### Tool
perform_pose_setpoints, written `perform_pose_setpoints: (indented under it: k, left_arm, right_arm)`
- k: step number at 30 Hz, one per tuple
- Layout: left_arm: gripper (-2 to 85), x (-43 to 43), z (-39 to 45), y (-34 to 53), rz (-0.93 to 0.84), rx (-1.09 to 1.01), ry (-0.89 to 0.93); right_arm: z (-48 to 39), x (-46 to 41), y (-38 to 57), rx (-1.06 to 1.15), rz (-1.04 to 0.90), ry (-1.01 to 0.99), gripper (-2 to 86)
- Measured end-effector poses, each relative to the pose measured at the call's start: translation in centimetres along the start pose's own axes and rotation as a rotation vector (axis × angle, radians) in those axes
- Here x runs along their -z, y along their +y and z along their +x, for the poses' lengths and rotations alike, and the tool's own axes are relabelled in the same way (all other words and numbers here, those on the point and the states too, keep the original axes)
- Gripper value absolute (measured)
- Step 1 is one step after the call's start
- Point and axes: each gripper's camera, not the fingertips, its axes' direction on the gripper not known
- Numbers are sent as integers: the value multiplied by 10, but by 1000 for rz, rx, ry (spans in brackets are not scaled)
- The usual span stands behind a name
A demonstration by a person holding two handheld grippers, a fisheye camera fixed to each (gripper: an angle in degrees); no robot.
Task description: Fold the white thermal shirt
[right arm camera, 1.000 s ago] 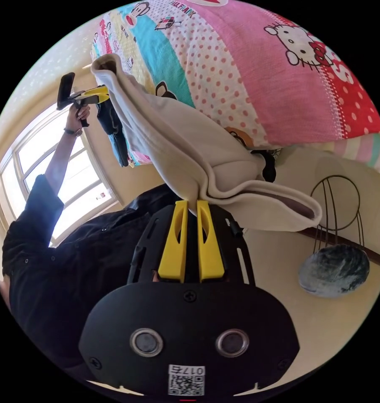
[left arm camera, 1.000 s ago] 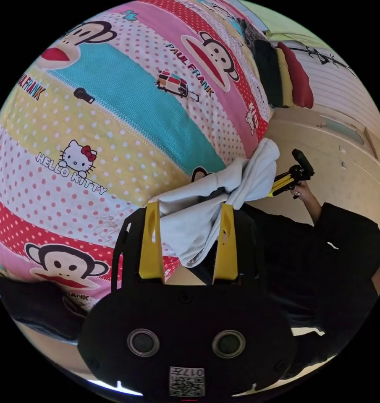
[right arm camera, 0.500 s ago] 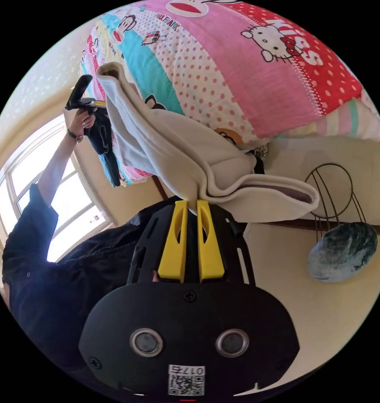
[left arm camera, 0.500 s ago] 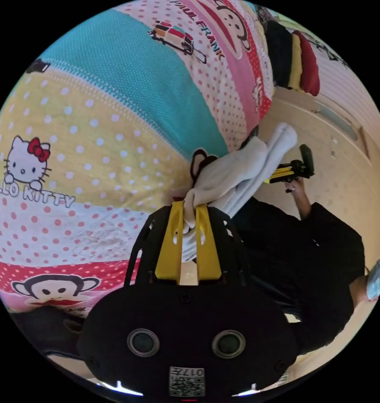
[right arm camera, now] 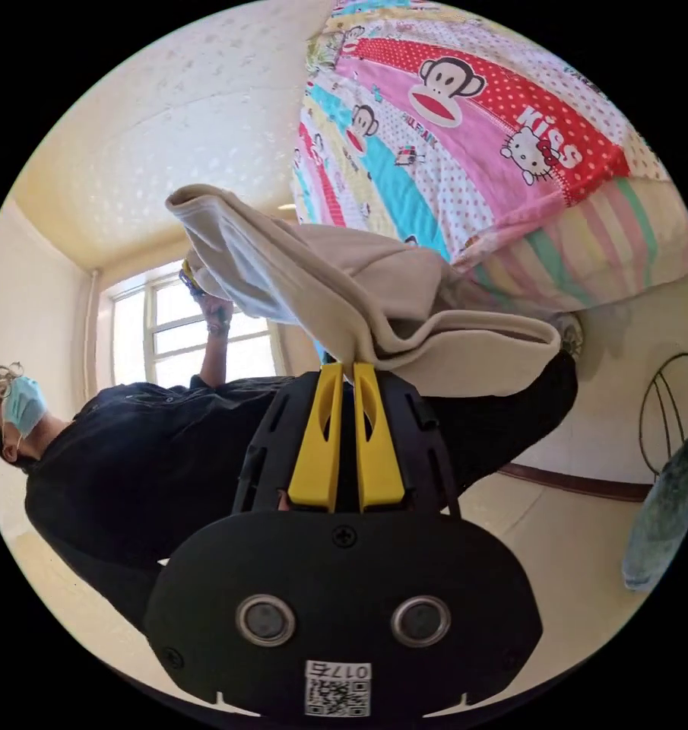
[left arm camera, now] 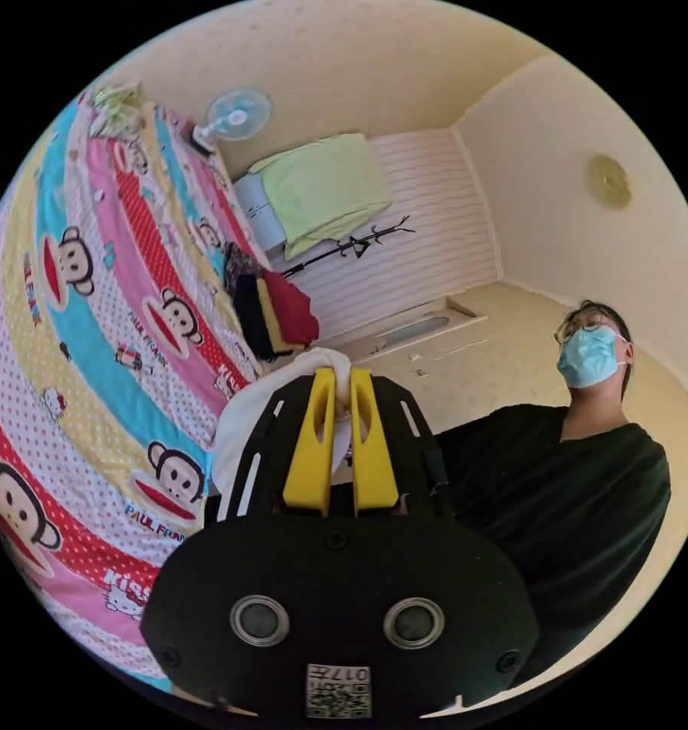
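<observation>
Bedroom, cartoon-print bedspread (left arm camera: 93, 357) at frame left; left gripper (left arm camera: 342, 384) and right gripper (right arm camera: 342, 369) each pinch an edge of the white thermal shirt (right arm camera: 344, 285), holding it aloft between them, likely to straighten it for folding.

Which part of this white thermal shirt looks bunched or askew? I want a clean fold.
The white thermal shirt hangs in the air, bunched between both grippers rather than spread flat. A loose flap sticks out sideways by the right gripper. The left gripper pinches a crumpled wad.
</observation>
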Motion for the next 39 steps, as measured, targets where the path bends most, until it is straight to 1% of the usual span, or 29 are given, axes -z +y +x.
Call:
perform_pose_setpoints:
  k: [2,3,5,6,8,9,12,14,15,16,18,22,25,27,28,30,32,34,36,39]
  left_arm:
    - [35,0,63,-16,8,-187,39]
    - [35,1,80,-20,12,-235,51]
    - [37,4,150,-28,35,-433,69]
    - [37,4,166,-28,46,-473,69]
    - [37,1,221,-20,81,-613,79]
    - [36,-2,233,-17,78,-640,79]
    - [35,-37,290,6,22,-764,-13]
    - [36,-71,328,32,-57,-878,-102]
    - [36,-77,334,37,-70,-894,-115]
    - [36,-86,344,47,-78,-904,-118]
    - [36,-91,353,60,-54,-913,-89]
    - [36,-70,348,90,95,-867,82]
    - [36,-60,340,120,176,-821,166]
    - [36,-60,343,143,206,-828,181]
    - [36,-63,346,156,218,-830,191]
    - [37,-69,352,172,229,-823,202]
    - [36,-81,366,188,211,-842,228]
    - [36,-90,379,200,199,-868,255]
    - [36,-99,393,210,199,-885,267]
    - [37,-109,416,226,208,-913,291]
  right_arm:
    - [-5,3,14,60,19,-25,20]
    - [-10,4,23,110,19,-35,17]
    - [-19,7,36,208,2,-81,12]
    - [-23,12,44,266,15,-121,11]
    - [-29,26,55,334,83,-158,12]
    - [-33,35,60,381,135,-174,15]
    - [-49,45,59,494,221,-157,33]
    - [-66,39,52,588,235,-175,63]
    - [-79,31,46,643,235,-192,90]
    - [-85,26,43,669,230,-191,99]
    - [-112,-1,32,753,183,-155,133]
    - [-141,-36,30,821,159,-194,175]
    - [-149,-53,46,859,234,-178,204]
    - [-150,-68,67,907,272,-155,235]
    - [-151,-73,73,924,261,-169,241]
    - [-153,-93,99,992,154,-316,245]
    - [-153,-108,120,1016,99,-392,246]
    - [-153,-121,141,1027,67,-398,247]
    - [-152,-131,168,1033,57,-350,249]
    - [-134,-135,198,1013,127,-378,243]
